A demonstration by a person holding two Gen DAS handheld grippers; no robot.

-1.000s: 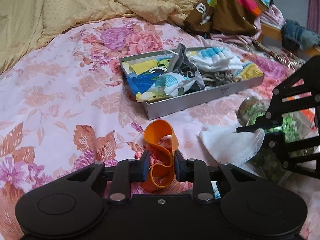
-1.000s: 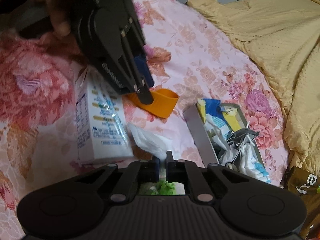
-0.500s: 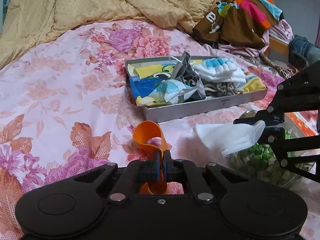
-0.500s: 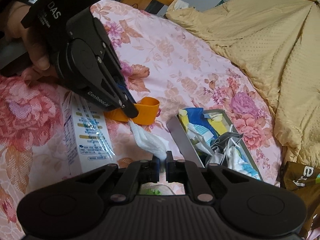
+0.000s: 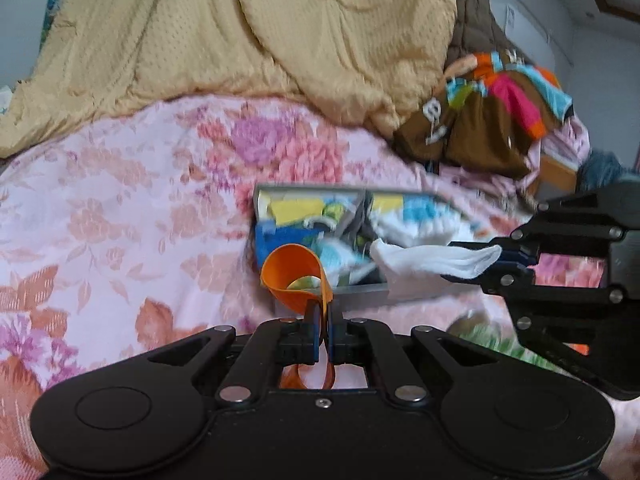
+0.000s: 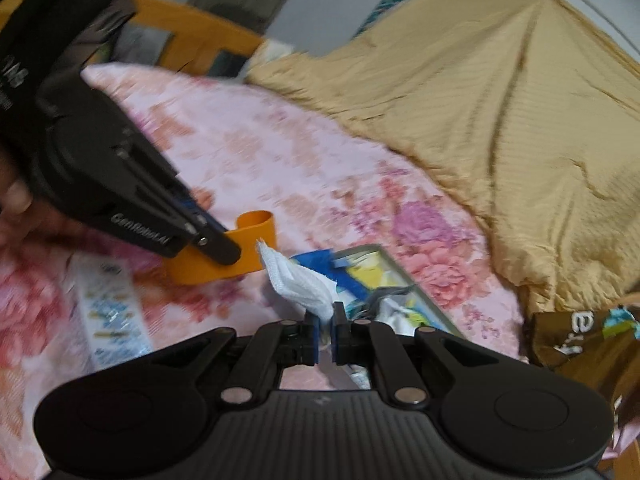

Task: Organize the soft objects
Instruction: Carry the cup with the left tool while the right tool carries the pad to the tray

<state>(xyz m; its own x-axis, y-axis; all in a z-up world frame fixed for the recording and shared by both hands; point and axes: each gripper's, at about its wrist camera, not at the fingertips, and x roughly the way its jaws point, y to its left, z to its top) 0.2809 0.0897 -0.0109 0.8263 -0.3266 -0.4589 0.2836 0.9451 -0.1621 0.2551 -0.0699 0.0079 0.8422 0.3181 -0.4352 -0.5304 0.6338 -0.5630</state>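
My left gripper [image 5: 324,312] is shut on an orange rubber band loop [image 5: 294,276] and holds it above the flowered bedsheet, just in front of the grey tray [image 5: 360,290] full of socks and cloths. My right gripper [image 6: 325,320] is shut on a white folded cloth [image 6: 300,284], also lifted, near the tray's near end [image 6: 384,254]. In the left wrist view the right gripper [image 5: 496,260] comes in from the right with the white cloth [image 5: 432,260] hanging over the tray's edge. In the right wrist view the left gripper [image 6: 224,250] holds the orange band [image 6: 240,256].
A yellow quilt [image 5: 240,40] is heaped at the back of the bed. A pile of brown and bright clothes [image 5: 492,120] lies at the right. A white carton [image 6: 112,312] lies on the sheet at the left. A green-filled bag [image 5: 484,340] shows below the right gripper.
Both grippers have risen and moved toward the tray. The left one shut on the orange band and lifted it; the right one carried the white cloth up over the tray's edge.
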